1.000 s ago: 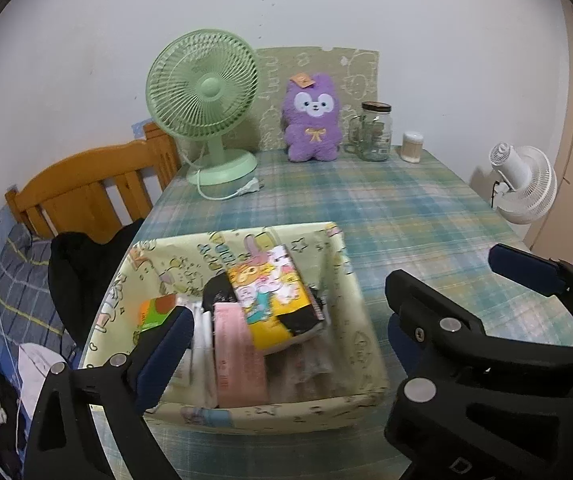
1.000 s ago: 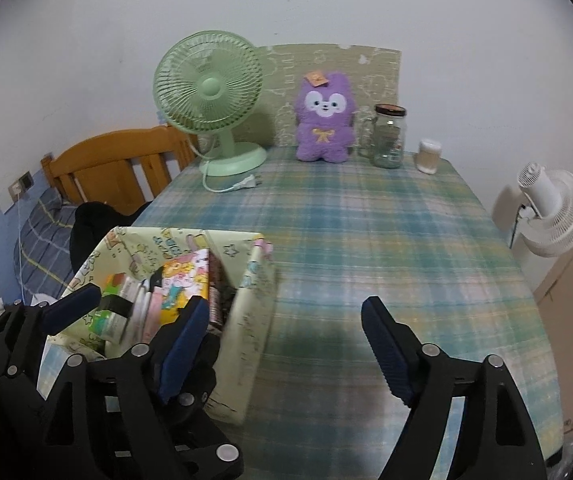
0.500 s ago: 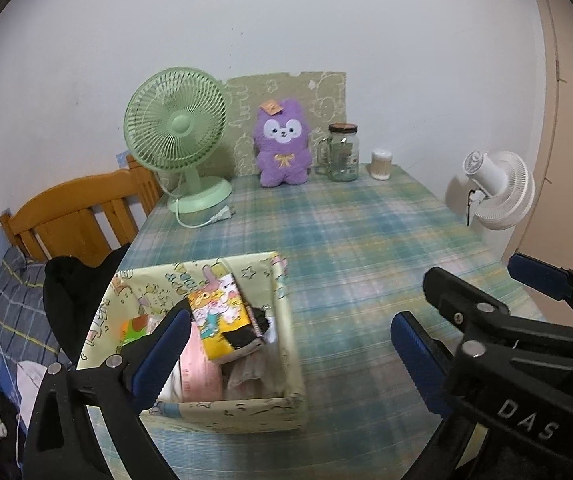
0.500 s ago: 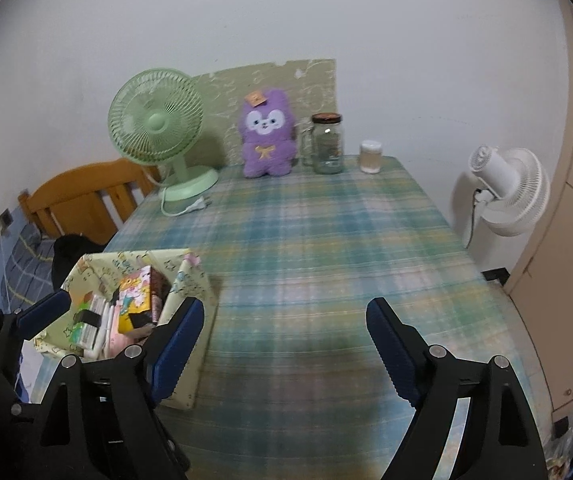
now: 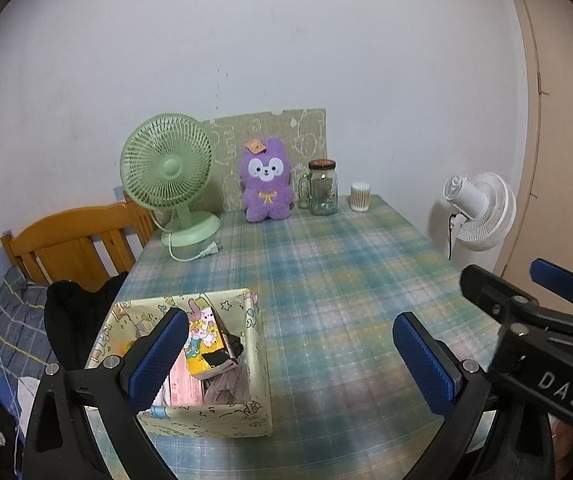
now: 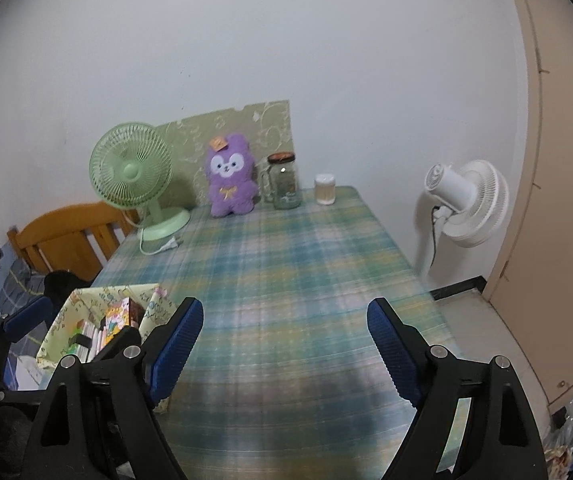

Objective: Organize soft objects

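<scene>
both my tongs, left [image 5: 290, 354] and right [image 6: 284, 344], gape empty above the plaid tablecloth [image 6: 286, 264]; the cartoon-printed fabric bin [image 5: 256, 360] sits packed at my near left. i judge this a gap between picks; next calls for reaching to the fluffy purple plush toy [image 5: 265, 180] upright by the far wall.

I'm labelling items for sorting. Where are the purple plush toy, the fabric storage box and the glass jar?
purple plush toy [image 5: 265, 184]: left wrist view, on its belly.
fabric storage box [image 5: 260, 364]: left wrist view, on its right wall.
glass jar [image 6: 285, 186]: right wrist view, on its glass body.
</scene>
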`<state>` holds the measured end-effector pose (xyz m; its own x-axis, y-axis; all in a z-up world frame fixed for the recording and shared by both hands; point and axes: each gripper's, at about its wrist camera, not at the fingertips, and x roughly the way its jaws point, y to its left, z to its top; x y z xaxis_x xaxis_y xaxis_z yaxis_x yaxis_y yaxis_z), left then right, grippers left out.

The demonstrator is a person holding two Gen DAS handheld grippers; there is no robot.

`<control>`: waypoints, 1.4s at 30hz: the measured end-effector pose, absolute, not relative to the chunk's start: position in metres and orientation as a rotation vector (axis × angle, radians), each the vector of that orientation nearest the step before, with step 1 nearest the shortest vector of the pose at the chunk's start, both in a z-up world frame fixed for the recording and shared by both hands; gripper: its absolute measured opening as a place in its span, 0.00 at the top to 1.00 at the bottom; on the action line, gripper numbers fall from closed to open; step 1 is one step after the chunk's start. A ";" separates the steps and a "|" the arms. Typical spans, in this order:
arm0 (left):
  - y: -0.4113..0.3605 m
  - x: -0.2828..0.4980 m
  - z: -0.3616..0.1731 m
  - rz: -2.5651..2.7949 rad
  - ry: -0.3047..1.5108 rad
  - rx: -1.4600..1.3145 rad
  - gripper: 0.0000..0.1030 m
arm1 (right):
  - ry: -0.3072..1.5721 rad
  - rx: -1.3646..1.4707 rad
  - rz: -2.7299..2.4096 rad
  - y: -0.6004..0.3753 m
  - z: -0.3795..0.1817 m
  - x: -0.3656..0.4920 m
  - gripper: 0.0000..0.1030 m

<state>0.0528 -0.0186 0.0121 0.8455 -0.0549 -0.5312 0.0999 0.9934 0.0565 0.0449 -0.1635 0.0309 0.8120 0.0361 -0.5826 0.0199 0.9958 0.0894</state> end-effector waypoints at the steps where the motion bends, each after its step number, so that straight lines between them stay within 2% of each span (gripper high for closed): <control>1: -0.019 0.051 0.014 -0.079 0.551 0.083 0.00 | 0.617 0.094 0.005 -0.166 0.033 0.043 0.13; 17: -0.012 0.028 0.034 -0.059 0.478 0.021 0.00 | 0.533 0.069 -0.023 -0.182 0.060 0.013 0.10; 42: -0.002 0.015 0.038 0.003 0.453 0.005 0.00 | 0.508 0.068 0.011 -0.175 0.063 0.010 0.03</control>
